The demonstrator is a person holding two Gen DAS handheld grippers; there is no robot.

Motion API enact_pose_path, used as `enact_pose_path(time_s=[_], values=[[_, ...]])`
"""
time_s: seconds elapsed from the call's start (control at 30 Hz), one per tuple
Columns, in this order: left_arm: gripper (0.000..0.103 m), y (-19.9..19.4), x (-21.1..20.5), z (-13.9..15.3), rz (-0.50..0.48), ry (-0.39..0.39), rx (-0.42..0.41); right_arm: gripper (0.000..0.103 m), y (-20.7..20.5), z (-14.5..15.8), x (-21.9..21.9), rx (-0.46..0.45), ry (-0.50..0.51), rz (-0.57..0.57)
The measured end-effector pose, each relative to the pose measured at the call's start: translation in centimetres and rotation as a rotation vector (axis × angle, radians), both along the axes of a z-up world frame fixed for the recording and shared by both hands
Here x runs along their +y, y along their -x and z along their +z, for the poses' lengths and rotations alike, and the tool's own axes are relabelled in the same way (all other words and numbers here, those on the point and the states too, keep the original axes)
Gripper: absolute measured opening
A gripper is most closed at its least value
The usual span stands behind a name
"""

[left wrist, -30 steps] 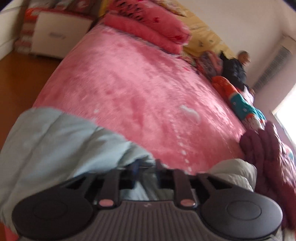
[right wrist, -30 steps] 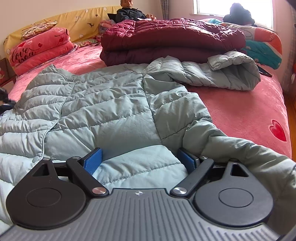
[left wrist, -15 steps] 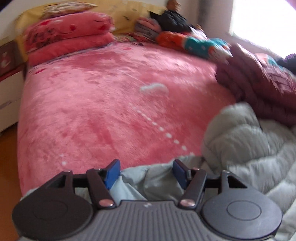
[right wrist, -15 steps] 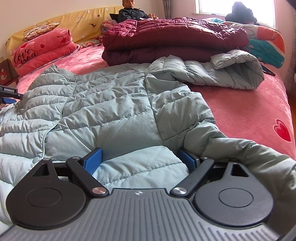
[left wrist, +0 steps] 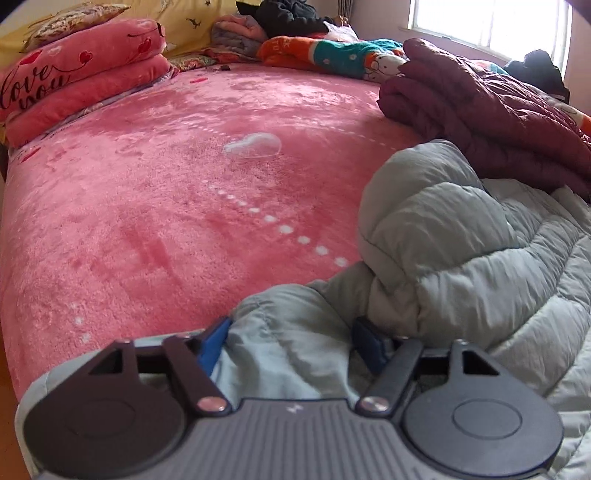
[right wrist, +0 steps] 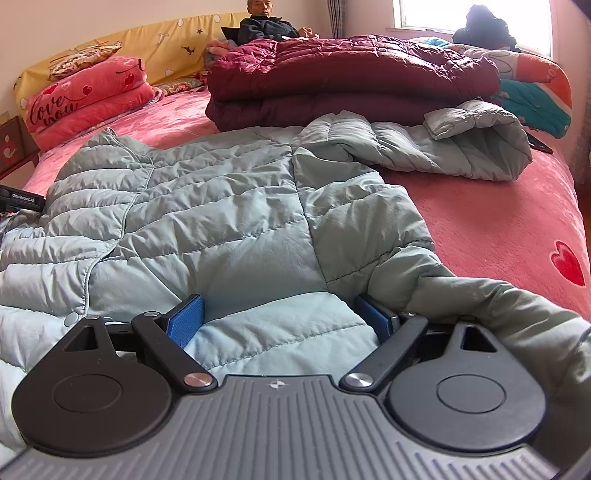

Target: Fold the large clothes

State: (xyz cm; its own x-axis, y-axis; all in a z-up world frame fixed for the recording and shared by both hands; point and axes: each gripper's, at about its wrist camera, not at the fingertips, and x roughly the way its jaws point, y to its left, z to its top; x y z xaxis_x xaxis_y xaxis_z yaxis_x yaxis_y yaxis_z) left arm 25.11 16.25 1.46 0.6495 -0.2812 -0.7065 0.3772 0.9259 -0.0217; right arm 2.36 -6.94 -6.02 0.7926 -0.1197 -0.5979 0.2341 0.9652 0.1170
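- Pale blue-green puffer jacket [right wrist: 221, 229] lies spread on the pink bed [right wrist: 498, 229]; fills most of the near half in the right wrist view.
- Jacket long axis runs from the near bed edge twd the headboard [right wrist: 147, 48]. Hem end nearest the grippers, shoulders/collar end farther away, pointing at the folded maroon coat [right wrist: 351, 77].
- Centre seam runs down the jacket body, roughly along that axis.
- One sleeve [right wrist: 461, 147] stretches off to the right across the bed, cuff end folded back on itself, touching the maroon coat's near side.
- Other sleeve/side [left wrist: 443, 229] bunched up in a hump in the left wrist view, just beside the maroon coat there.
- Right gripper [right wrist: 284, 317]: jaws apart, blue pads either side of the hem; fabric lies between them but pads don't clamp it.
- Left gripper [left wrist: 291, 343]: jaws closing, a fold of the jacket's edge bulging up between the blue pads. Pads look to be touching the fabric on both sides, not sure how firmly.
- Left gripper also shows at far left of the right wrist view, at the jacket's left edge.
- Bg: pink "love you" pillows [left wrist: 74, 81] stacked at the head of the bed; a person [right wrist: 266, 26] sits by the headboard; colourful quilt [right wrist: 535, 92] by the window [left wrist: 491, 26].
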Motion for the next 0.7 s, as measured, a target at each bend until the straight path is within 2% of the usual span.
enact_pose_path(time_s=[0.03, 0.1, 0.2, 0.37, 0.53, 0.7], values=[[0.054, 0.1, -0.2, 0.0, 0.001, -0.004, -0.016, 0.103, 0.0, 0.0, 0.0, 0.0, 0.001, 0.0], [0.025, 0.1, -0.3, 0.1, 0.013, 0.013, -0.035, 0.103, 0.0, 0.0, 0.1, -0.001, 0.004, -0.001], [0.011, 0.2, -0.6, 0.0, 0.023, 0.032, -0.048, 0.103, 0.0, 0.0, 0.1, -0.001, 0.009, -0.001], [0.004, 0.6, -1.0, 0.3, 0.071, 0.028, -0.083, 0.103, 0.0, -0.1, 0.1, -0.002, 0.014, 0.002], [0.004, 1.5, -0.2, 0.8, 0.214, 0.059, -0.108, 0.103, 0.0, -0.1, 0.1, -0.002, 0.019, 0.004], [0.004, 3.9, 1.4, 1.2, 0.341, 0.052, -0.113, 0.103, 0.1, -0.1, 0.1, 0.0, 0.023, 0.005]])
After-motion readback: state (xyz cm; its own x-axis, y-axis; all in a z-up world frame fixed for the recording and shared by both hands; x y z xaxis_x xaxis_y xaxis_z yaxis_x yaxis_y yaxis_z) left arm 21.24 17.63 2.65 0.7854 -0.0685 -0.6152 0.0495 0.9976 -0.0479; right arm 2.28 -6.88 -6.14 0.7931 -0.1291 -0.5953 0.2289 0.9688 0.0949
